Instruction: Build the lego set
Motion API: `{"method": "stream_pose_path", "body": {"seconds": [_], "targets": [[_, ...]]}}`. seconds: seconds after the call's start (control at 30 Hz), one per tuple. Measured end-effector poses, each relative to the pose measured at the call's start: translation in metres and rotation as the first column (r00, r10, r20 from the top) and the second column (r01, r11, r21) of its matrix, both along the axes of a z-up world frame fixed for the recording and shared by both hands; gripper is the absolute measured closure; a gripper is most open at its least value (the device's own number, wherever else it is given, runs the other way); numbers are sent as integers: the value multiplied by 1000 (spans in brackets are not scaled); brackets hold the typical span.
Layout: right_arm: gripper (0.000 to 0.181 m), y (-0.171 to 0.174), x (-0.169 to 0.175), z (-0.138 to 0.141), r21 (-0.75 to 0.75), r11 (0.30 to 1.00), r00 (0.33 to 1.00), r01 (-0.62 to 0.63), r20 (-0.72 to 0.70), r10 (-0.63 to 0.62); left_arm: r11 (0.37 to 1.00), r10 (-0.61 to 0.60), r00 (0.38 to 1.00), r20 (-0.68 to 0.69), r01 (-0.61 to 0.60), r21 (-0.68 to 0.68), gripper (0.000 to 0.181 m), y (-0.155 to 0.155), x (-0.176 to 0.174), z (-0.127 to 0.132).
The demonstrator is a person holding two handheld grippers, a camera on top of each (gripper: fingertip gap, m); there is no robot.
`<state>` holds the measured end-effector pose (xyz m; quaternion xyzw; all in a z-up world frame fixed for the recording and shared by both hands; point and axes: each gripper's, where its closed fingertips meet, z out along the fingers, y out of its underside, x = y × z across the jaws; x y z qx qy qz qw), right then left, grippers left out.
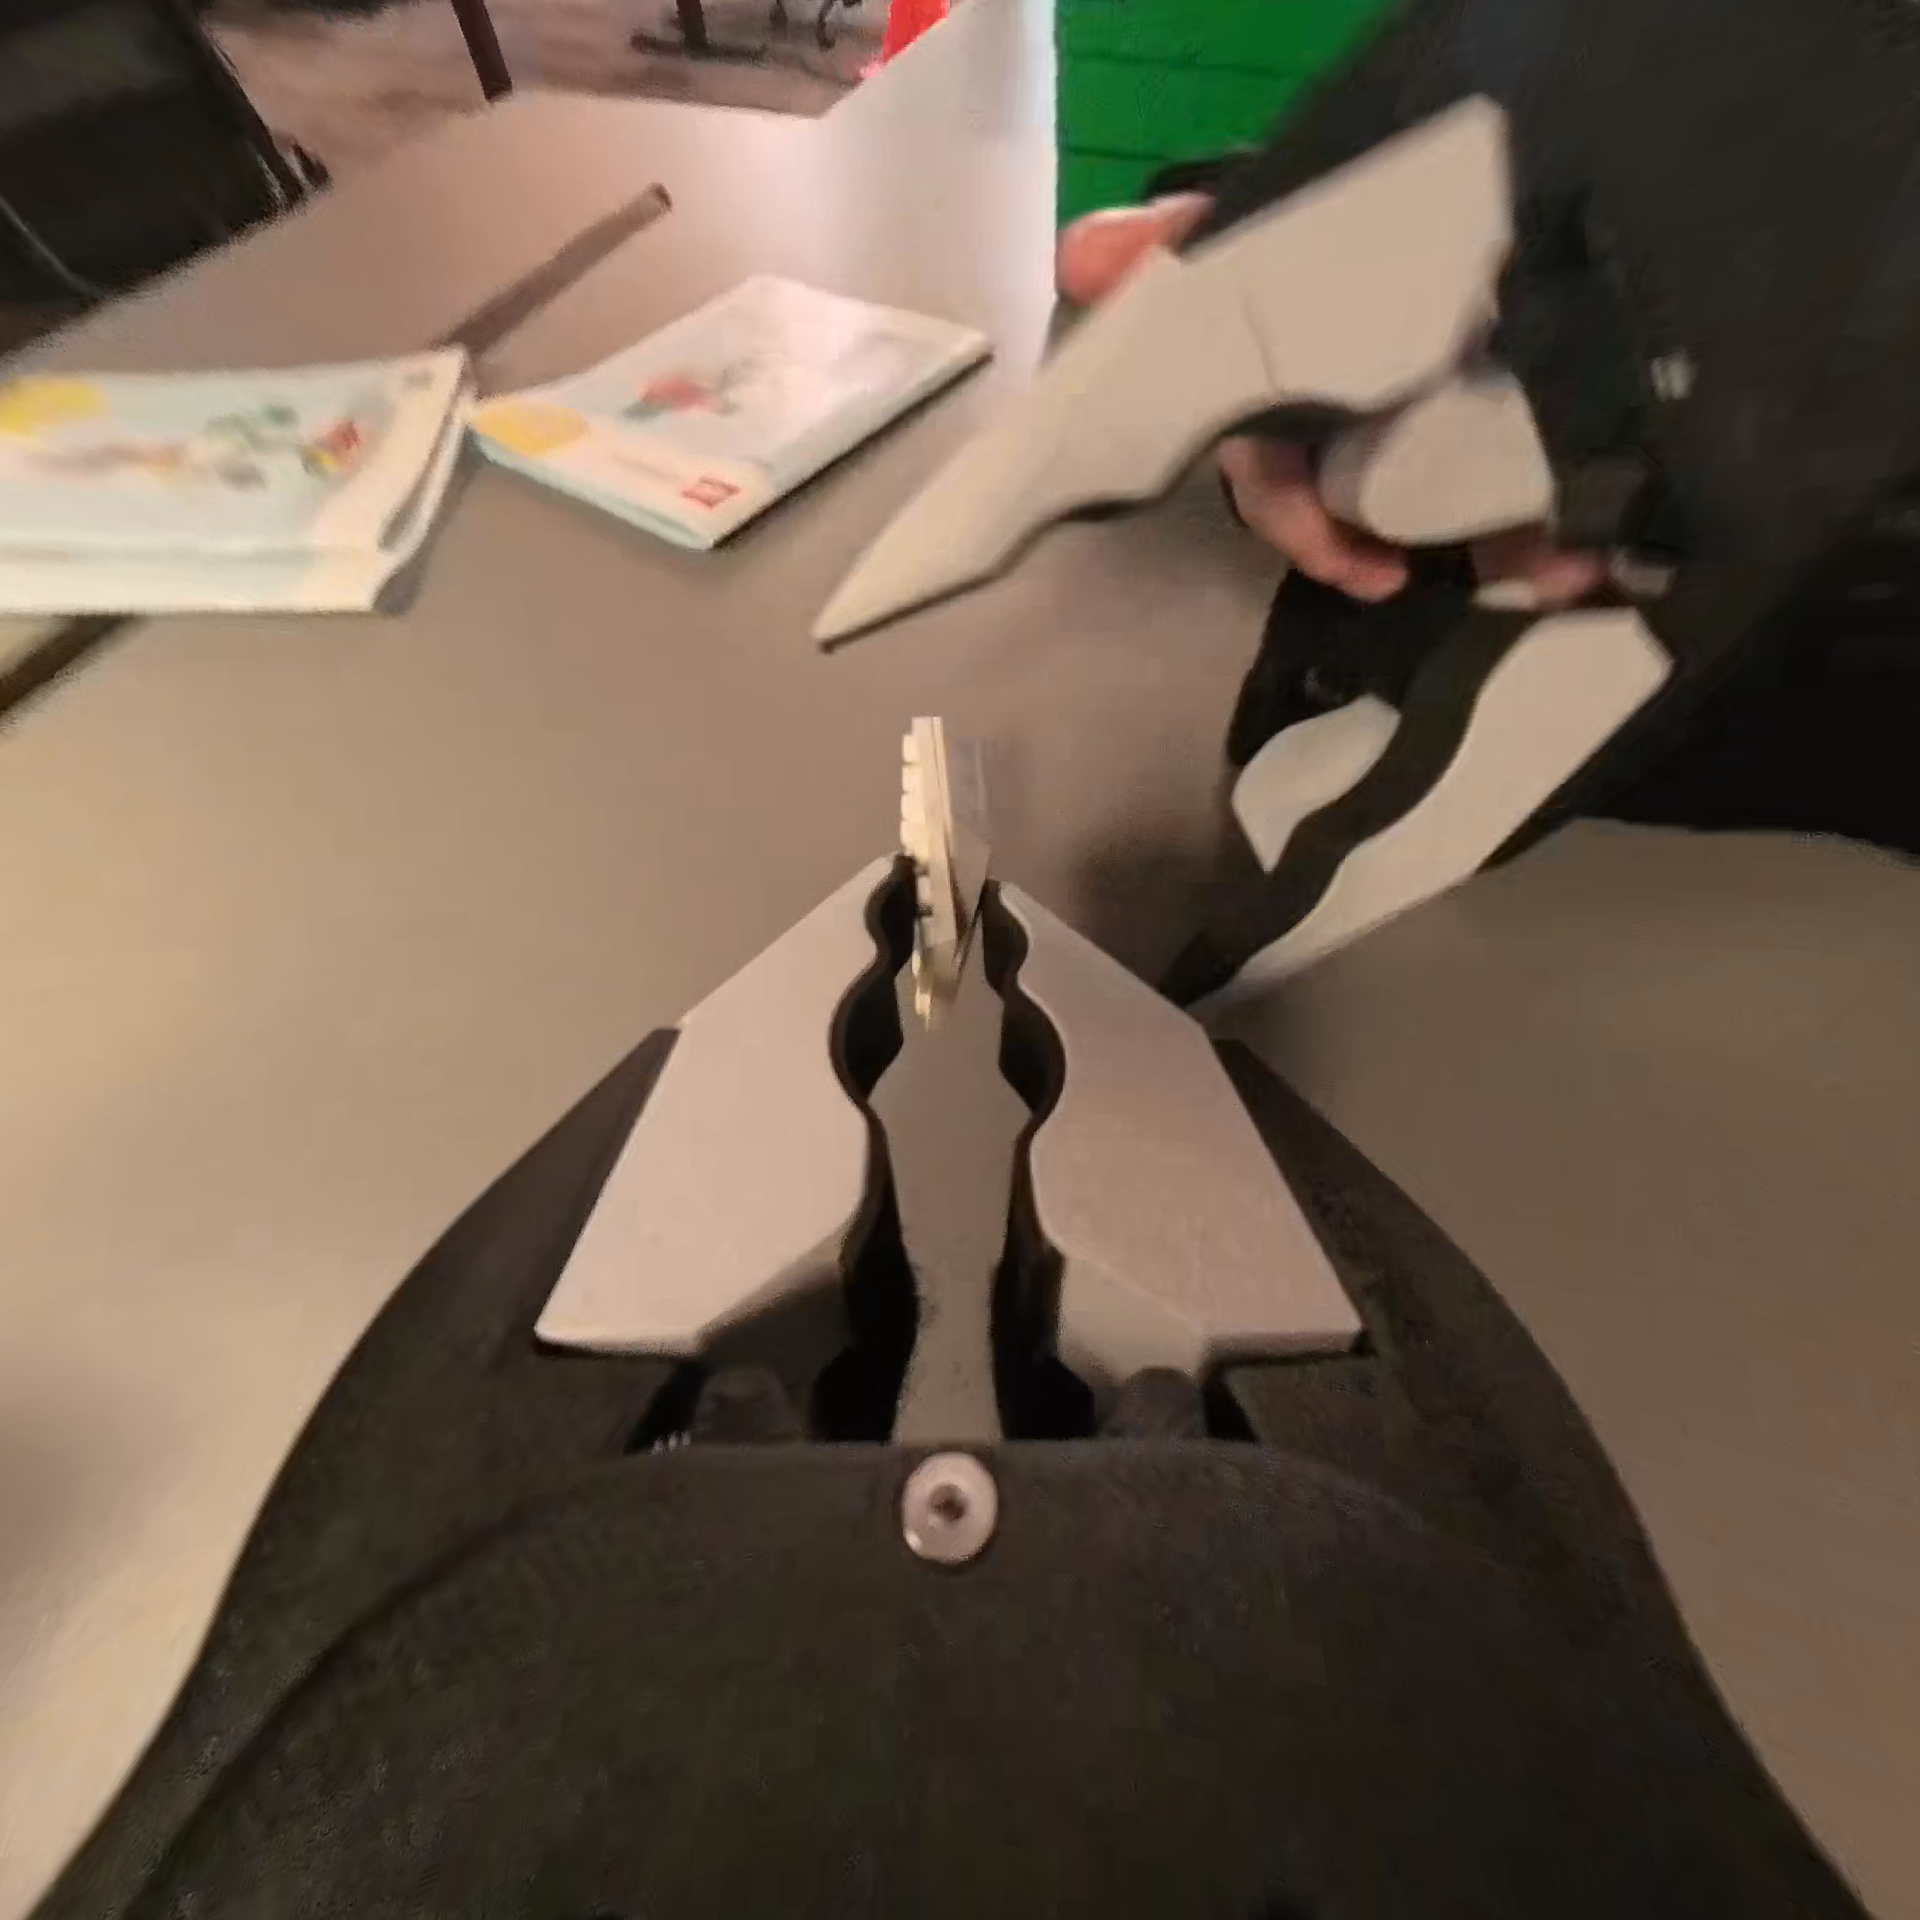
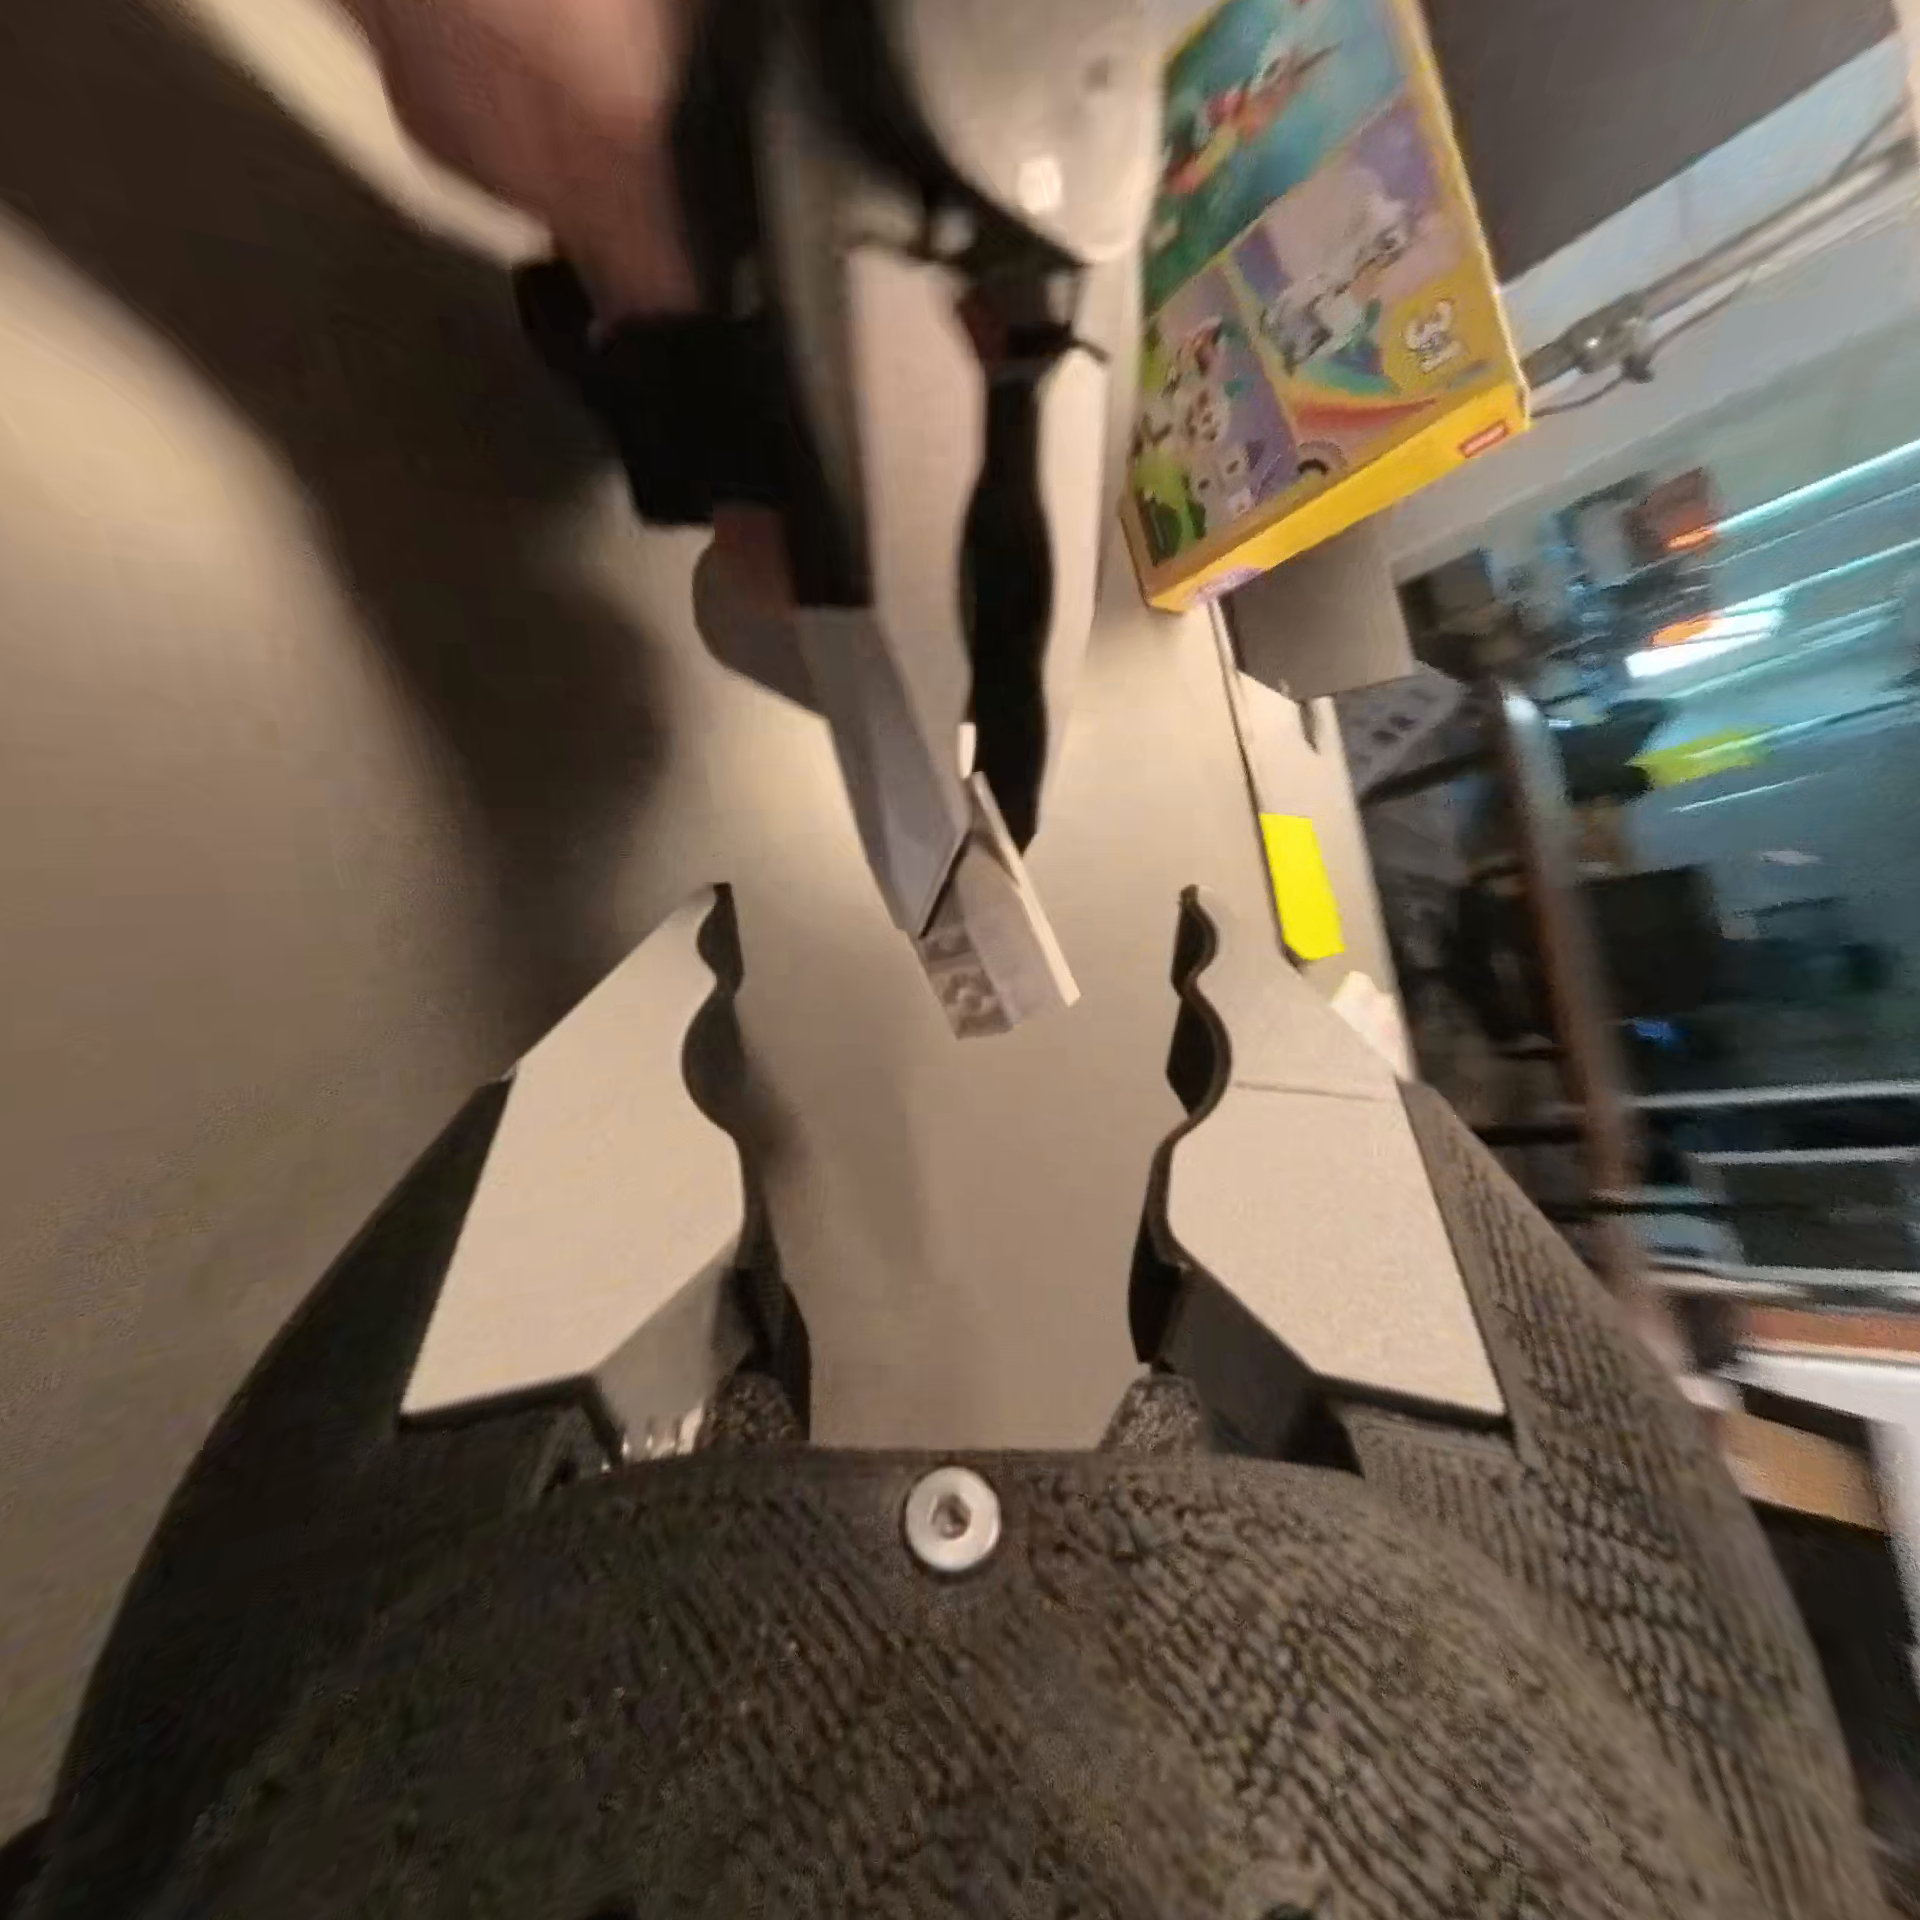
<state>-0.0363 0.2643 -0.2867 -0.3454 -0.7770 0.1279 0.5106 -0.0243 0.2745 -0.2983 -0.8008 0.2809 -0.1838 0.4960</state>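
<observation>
My left gripper (image 1: 940,883) is shut on a small stack of thin grey and white toy plates (image 1: 935,831), held edge-up above the grey table (image 1: 416,831). In the right wrist view the same stack (image 2: 997,935) sticks out from the left gripper's fingertips (image 2: 914,831), which come down from above. My right gripper (image 2: 956,904) is open and empty, its fingers on either side of the stack without touching it. In the left wrist view the right gripper (image 1: 1039,810) is held by a hand at the upper right, jaws spread wide.
Two instruction booklets (image 1: 727,405) (image 1: 218,478) lie on the table at the far left. A dark rod (image 1: 561,270) lies behind them. A white divider (image 1: 935,156) stands at the back. A yellow toy box (image 2: 1309,301) and a yellow note (image 2: 1299,883) sit near the table's edge. Both grippers' tips are close together, under 4 cm apart.
</observation>
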Motion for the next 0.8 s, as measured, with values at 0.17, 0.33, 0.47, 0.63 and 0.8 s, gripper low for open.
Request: {"method": "stream_pose_path", "body": {"seconds": [0.17, 0.33, 0.47, 0.63, 0.8], "targets": [[134, 13, -3, -14, 374, 926, 994, 46, 75, -80, 993, -2, 984, 180, 24, -118, 170, -4, -4, 4], [150, 12, -3, -13, 429, 903, 993, 22, 95, -70, 979, -38, 978, 207, 78, -190, 170, -10, -3, -3], [149, 15, -2, -18, 456, 890, 988, 17, 131, -86, 966, -44, 965, 257, 106, -234, 170, -13, -3, -4], [151, 19, -3, -12, 451, 889, 984, 76, 111, -141, 978, -29, 962, 272, 83, -190, 169, -8, -5, 2], [150, 17, -8, -1, 409, 903, 986, 133, 40, -163, 984, -18, 954, 298, 70, -163, 167, -6, -3, 7]]}}
